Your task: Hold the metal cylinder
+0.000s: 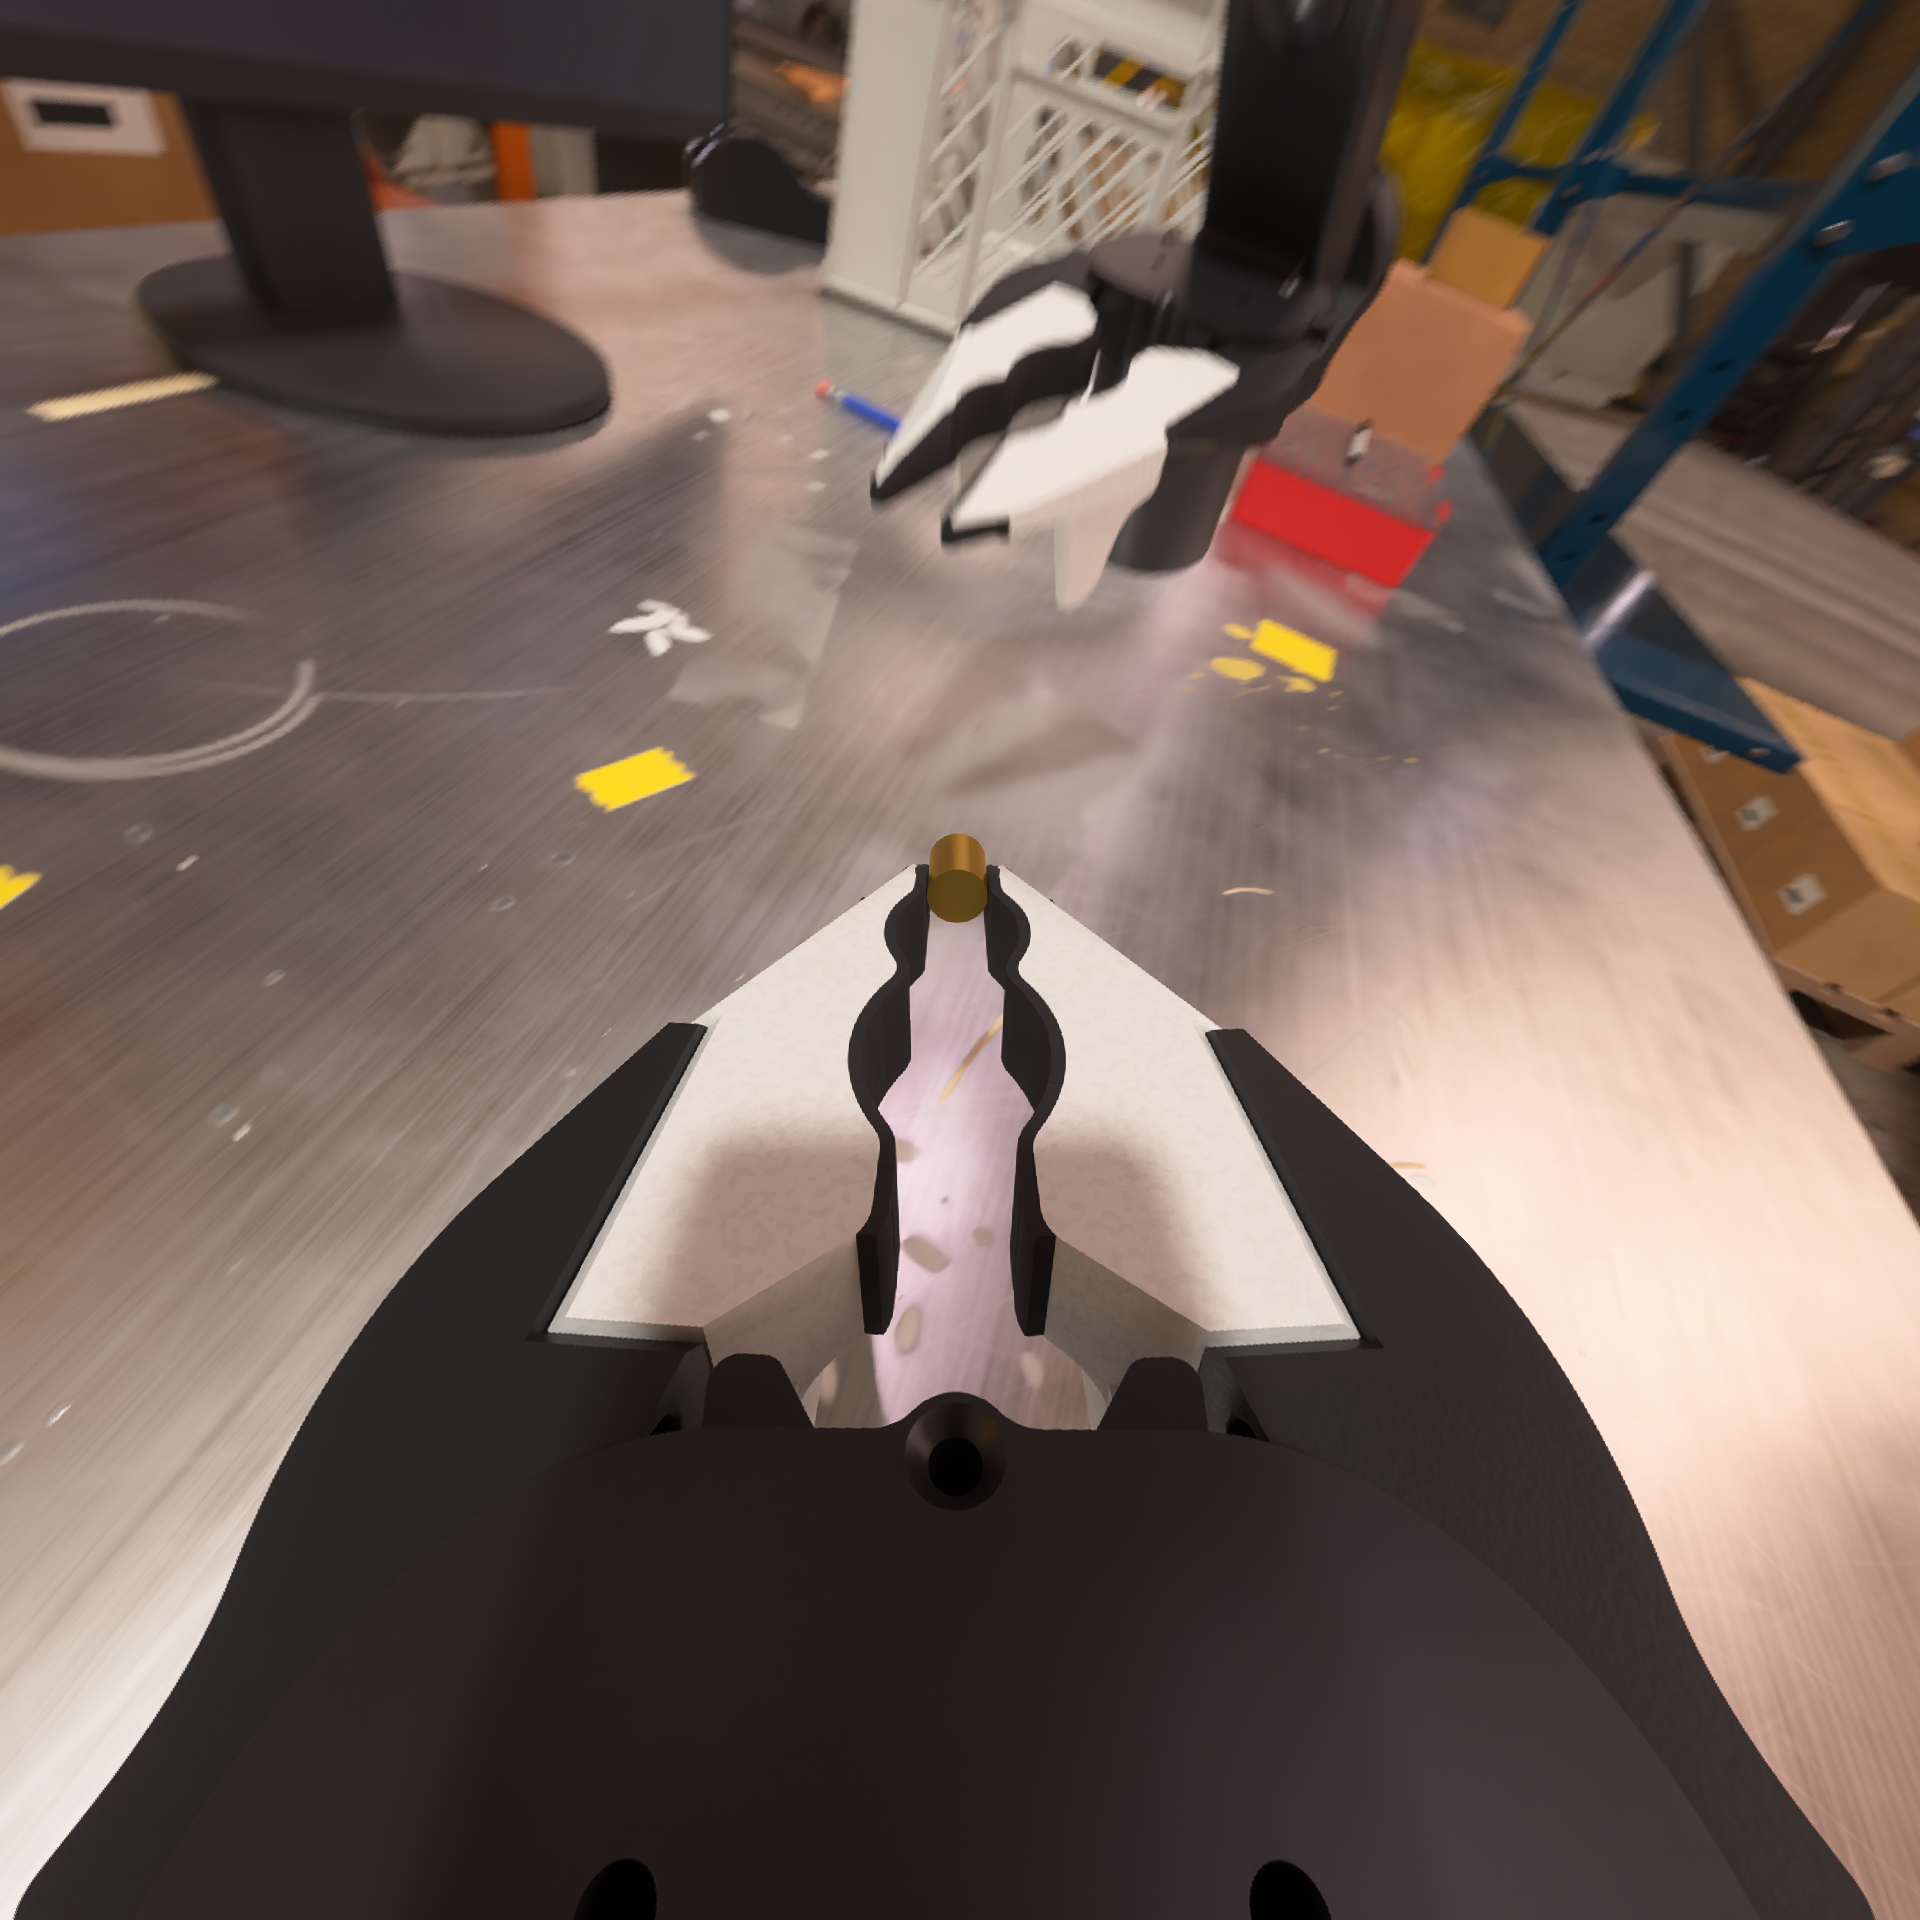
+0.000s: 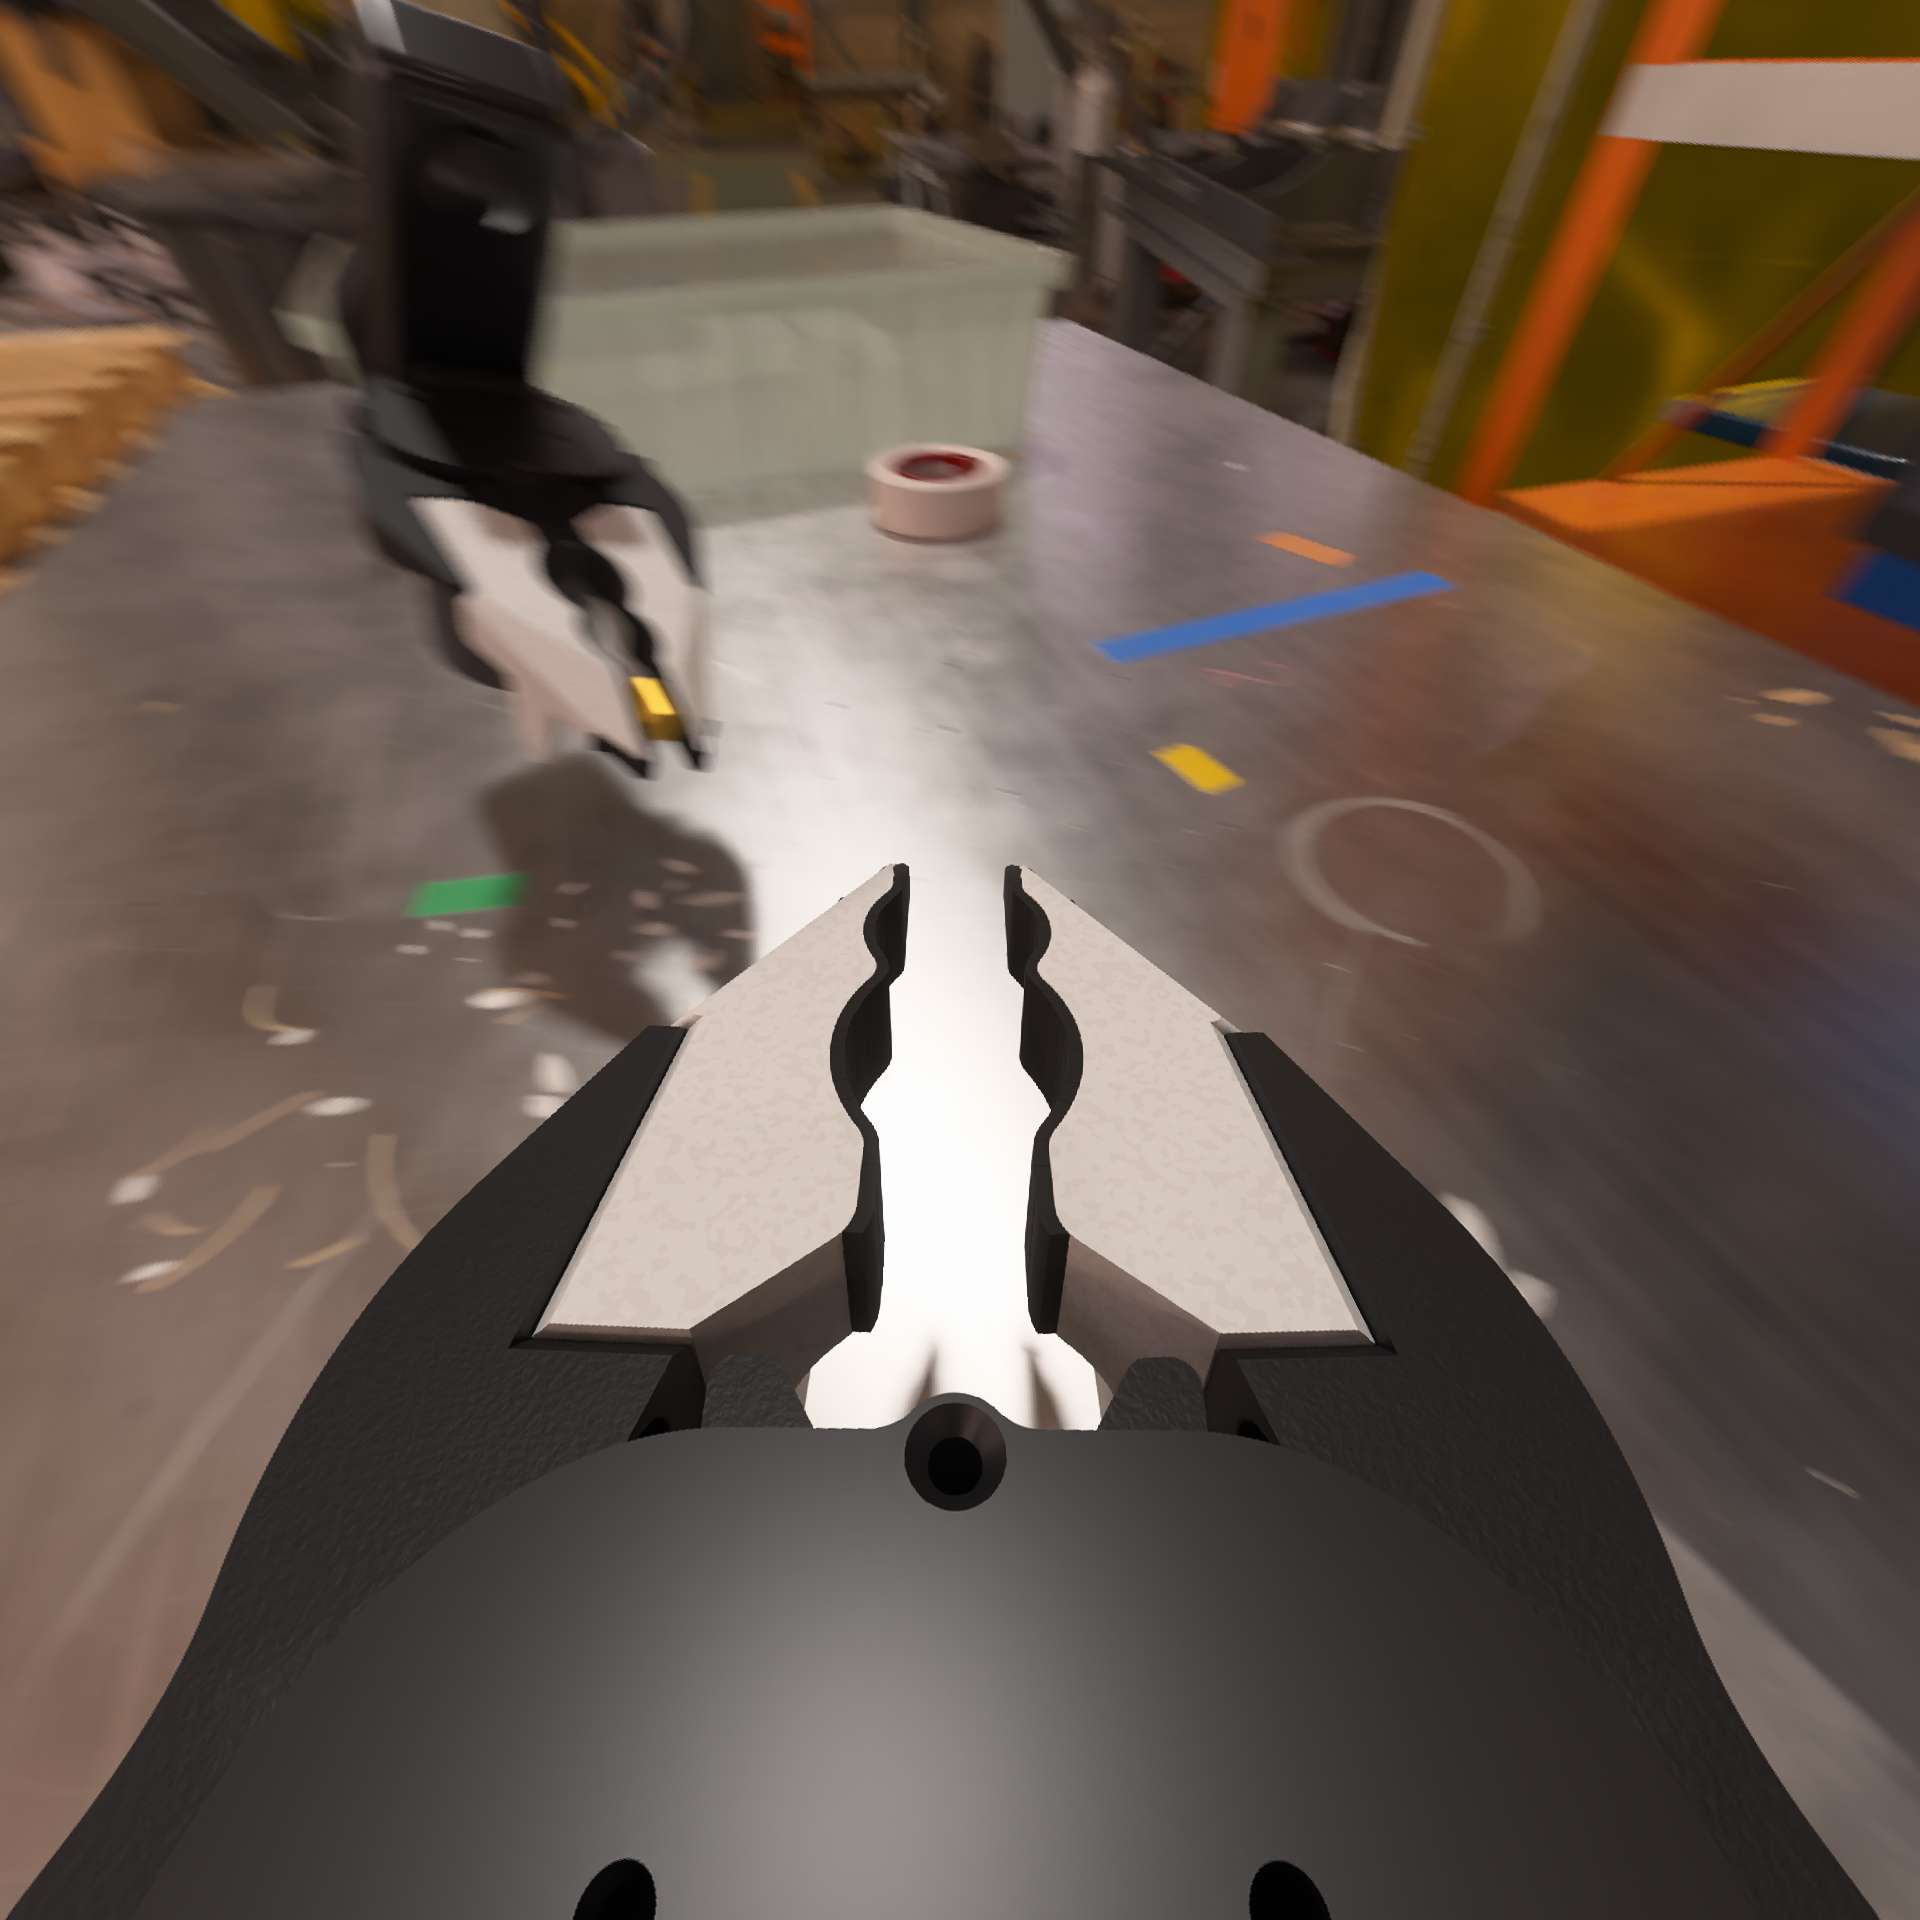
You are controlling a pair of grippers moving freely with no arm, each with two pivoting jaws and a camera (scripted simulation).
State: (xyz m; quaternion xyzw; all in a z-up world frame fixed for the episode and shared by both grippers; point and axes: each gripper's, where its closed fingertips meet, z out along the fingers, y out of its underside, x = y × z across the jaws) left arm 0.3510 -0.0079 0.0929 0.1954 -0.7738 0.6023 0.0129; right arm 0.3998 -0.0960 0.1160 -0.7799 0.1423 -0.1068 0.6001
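Observation:
A small brass-coloured metal cylinder point(image 1: 957, 878) sits pinched between the tips of my left gripper point(image 1: 957, 883), held above the metal table. In the right wrist view the same cylinder point(image 2: 652, 707) shows as a yellow piece at the tips of the left gripper point(image 2: 655, 727), at upper left. My right gripper point(image 2: 956, 878) is open and empty, its jaws a narrow gap apart above the table. In the left wrist view the right gripper point(image 1: 935, 499) hovers ahead and to the right, above the table.
A monitor stand point(image 1: 374, 343), a white lattice rack point(image 1: 1018, 166), a blue pen point(image 1: 857, 405) and a red box point(image 1: 1335, 525) stand on the metal table point(image 1: 364, 935). A tape roll point(image 2: 940, 490) and a pale bin point(image 2: 790, 332) lie farther off. Coloured tape marks and shavings dot the surface.

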